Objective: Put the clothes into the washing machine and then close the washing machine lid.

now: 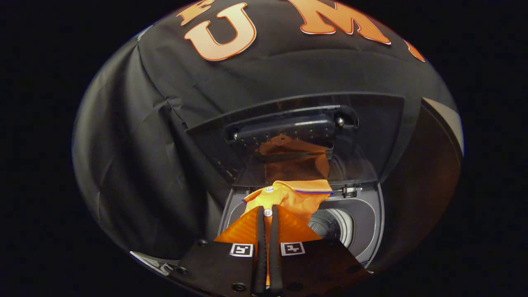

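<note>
Hand-held gripper (267, 214) clamps orange shirt (288, 198); washing machine (367, 222) lid (297, 136) stands open.

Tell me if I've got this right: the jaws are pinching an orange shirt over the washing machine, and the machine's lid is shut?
Not quite: the lid stands raised behind the open tub, as the gripper view shows. The rest holds: the gripper has its jaws closed on the orange shirt over the washing machine.

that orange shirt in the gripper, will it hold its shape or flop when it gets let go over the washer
Probably flop: the shirt already folds and sags beyond the gripper, whose fingers are shut on it. It looks light, thin fabric. It may snag the washer rim rather than drop cleanly into the drum.
</note>
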`<state>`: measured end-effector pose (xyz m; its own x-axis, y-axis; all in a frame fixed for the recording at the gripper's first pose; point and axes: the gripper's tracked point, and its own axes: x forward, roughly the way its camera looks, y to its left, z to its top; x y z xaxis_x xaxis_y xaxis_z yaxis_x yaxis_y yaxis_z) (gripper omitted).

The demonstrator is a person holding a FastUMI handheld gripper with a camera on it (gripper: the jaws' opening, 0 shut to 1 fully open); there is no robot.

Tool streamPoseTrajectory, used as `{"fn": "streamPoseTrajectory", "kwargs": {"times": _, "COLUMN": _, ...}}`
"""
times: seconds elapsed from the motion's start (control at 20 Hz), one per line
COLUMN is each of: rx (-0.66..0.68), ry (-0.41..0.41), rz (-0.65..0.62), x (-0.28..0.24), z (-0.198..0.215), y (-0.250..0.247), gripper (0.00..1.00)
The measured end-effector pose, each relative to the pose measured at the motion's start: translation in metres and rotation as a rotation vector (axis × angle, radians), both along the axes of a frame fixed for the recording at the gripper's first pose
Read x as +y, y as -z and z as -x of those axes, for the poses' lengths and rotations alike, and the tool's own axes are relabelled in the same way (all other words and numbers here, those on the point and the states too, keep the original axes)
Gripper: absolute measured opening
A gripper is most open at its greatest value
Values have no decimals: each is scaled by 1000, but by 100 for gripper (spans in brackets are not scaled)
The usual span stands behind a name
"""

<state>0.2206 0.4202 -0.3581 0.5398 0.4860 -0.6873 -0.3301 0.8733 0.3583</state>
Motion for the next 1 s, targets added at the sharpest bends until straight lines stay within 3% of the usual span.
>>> {"fn": "streamPoseTrajectory", "kwargs": {"times": 1.0, "rx": 238, "ry": 27, "rz": 195, "x": -17, "z": 27, "y": 148, "gripper": 11}}
